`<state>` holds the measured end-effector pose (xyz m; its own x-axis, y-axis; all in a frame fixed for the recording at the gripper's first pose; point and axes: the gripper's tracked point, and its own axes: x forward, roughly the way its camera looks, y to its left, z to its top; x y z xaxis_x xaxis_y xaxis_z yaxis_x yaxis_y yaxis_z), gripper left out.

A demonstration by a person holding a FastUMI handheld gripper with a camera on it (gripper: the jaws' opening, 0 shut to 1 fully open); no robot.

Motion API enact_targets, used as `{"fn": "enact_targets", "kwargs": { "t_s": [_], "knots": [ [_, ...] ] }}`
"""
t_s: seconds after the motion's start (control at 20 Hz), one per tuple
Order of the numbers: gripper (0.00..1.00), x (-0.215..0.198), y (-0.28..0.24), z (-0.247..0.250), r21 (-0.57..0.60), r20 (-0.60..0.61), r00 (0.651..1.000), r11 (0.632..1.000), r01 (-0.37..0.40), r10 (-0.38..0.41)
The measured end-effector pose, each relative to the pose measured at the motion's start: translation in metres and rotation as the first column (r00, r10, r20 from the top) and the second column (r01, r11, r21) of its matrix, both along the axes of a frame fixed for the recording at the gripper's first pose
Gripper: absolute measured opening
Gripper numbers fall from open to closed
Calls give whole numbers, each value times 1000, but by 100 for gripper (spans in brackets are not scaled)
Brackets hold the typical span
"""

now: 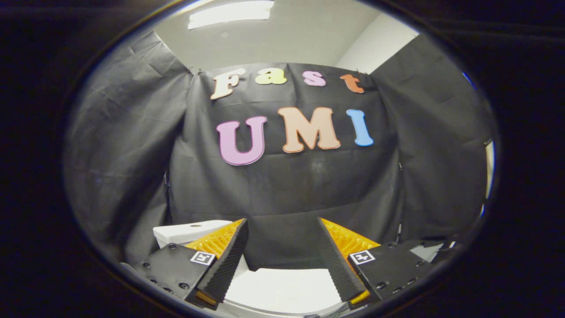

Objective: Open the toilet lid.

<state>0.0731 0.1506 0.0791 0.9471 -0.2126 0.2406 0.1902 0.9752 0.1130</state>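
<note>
A white toilet stands low against the black cloth wall. Its tank [190, 230] shows behind my left finger, with a button on top. The white lid [282, 289] lies below and between the fingers, and it looks closed and flat. My gripper [282, 225] is open, its fingers spread wide with nothing between them, held above the lid and apart from it. The fingers [229, 260] hide part of the tank and of the lid's sides.
Black cloth walls close in on the back, left and right. A white ceiling with a light panel [229, 13] is overhead. Something white [426, 251] shows low behind the right finger, too hidden to tell what it is.
</note>
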Motion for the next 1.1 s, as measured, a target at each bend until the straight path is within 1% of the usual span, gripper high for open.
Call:
{"fn": "enact_targets", "kwargs": {
  "t_s": [0.2, 0.3, 0.4, 0.5, 0.65, 0.8, 0.85, 0.9, 0.95, 1.0, 1.1],
  "knots": [
    [92, -20, -6, 2, 52, 54, 993, 994, 101, -104],
    [92, -29, -14, 0, 106, 85, 981, 980, 167, -176],
    [92, -33, -14, -7, 158, 92, 970, 965, 208, -224],
    [92, -34, -11, -20, 199, 79, 965, 953, 230, -250],
    [92, -28, -2, -36, 282, 72, 965, 934, 221, -250],
    [92, -20, -1, -59, 384, 60, 961, 895, 229, -272],
    [92, -17, -2, -67, 426, 51, 956, 872, 242, -290],
    [92, -14, -8, -81, 466, 25, 945, 840, 278, -327],
    [86, -11, -13, -97, 503, -10, 937, 808, 308, -350],
    [80, -12, -7, -112, 534, -32, 936, 786, 312, -350],
    [80, -5, 1, -133, 598, -58, 939, 741, 304, -338]
  ]
}}
